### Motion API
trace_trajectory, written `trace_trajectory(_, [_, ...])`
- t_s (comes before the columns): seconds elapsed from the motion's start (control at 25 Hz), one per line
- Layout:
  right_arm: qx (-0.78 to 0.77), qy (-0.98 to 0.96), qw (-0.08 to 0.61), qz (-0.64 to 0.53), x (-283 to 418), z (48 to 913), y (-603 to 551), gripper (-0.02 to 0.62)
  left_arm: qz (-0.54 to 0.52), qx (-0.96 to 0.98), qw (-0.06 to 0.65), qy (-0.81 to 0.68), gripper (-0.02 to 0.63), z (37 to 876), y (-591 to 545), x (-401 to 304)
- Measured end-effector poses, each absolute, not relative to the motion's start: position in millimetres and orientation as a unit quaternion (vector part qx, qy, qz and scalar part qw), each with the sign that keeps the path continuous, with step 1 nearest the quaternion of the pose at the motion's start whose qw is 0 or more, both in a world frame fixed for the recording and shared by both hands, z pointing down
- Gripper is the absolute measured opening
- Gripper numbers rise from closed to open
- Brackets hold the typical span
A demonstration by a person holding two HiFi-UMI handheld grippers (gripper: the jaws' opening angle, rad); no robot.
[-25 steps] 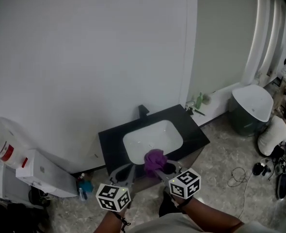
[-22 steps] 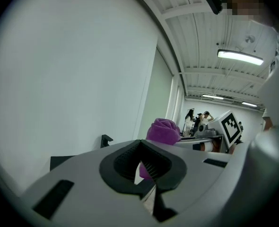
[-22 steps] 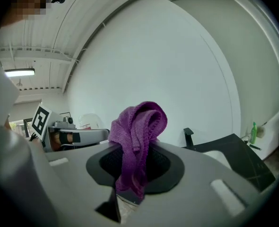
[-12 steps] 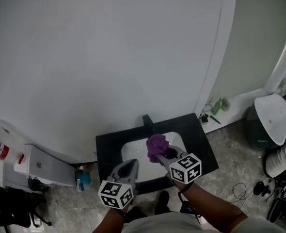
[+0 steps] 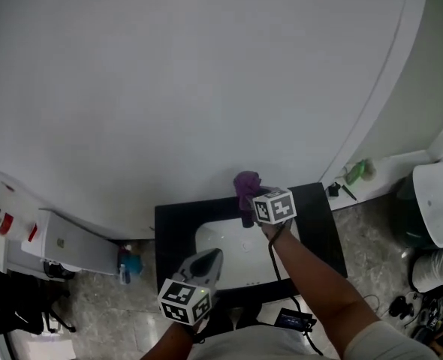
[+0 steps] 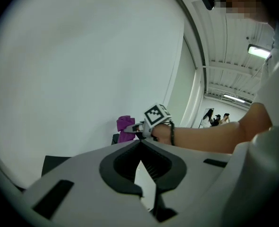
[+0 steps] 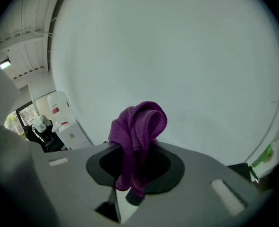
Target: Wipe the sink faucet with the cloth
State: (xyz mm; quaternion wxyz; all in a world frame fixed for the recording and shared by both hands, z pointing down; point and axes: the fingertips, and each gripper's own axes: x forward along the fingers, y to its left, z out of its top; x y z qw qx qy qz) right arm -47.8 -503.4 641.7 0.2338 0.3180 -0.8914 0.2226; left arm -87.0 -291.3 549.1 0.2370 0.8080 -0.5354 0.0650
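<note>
A black counter [image 5: 319,227] holds a white sink basin [image 5: 225,253]. My right gripper [image 5: 248,202] reaches to the back edge of the counter by the wall, shut on a bunched purple cloth [image 5: 245,184]. The cloth [image 7: 138,131] hangs from the shut jaws of the right gripper [image 7: 134,171]. It covers the spot where the faucet stands; only a dark stub [image 6: 115,138] shows beside the cloth [image 6: 125,127]. My left gripper [image 5: 211,256] hovers at the basin's front edge. The left gripper [image 6: 140,146] is shut with nothing in it.
A plain white wall rises right behind the counter. A white cabinet [image 5: 71,246] and a blue item [image 5: 129,265] sit on the floor to the left. A green bottle [image 5: 359,171] stands on a ledge to the right, next to a white bin [image 5: 438,201].
My right gripper carried the purple cloth from over the basin's front to the back of the counter at the faucet. The left gripper stayed low at the front.
</note>
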Motion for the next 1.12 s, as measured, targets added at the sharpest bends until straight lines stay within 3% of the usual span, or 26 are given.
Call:
trace_trajectory(0.2, [0.328,-0.871,0.285,0.227,-67,691,-550,0.084,0.072,0.812,0.238,-0.529,0.007,552,-310,-111])
trace_trajectory(0.52, [0.308,-0.873,0.295,0.237,-51,700,-459,0.084,0.048,0.819,0.252,-0.514,0.006,559,-323,-137])
trace_trajectory(0.64, [0.327,-0.885,0.264,0.198,-63,670,-511,0.084,0.053,0.82,0.25,-0.512,0.007,558,-327,-139])
trace_trajectory(0.8, [0.335,-0.874,0.285,0.206,-72,686,-551,0.084,0.064,0.823,0.242,-0.51,0.006,550,-325,-141])
trace_trajectory(0.96, [0.338,-0.871,0.254,0.251,-46,703,-495,0.086,0.058,0.824,0.242,-0.509,0.006,548,-331,-144])
trace_trajectory(1.12, [0.33,-0.857,0.278,0.281,-25,741,-428,0.086,0.057,0.826,0.247,-0.503,0.006,553,-337,-144])
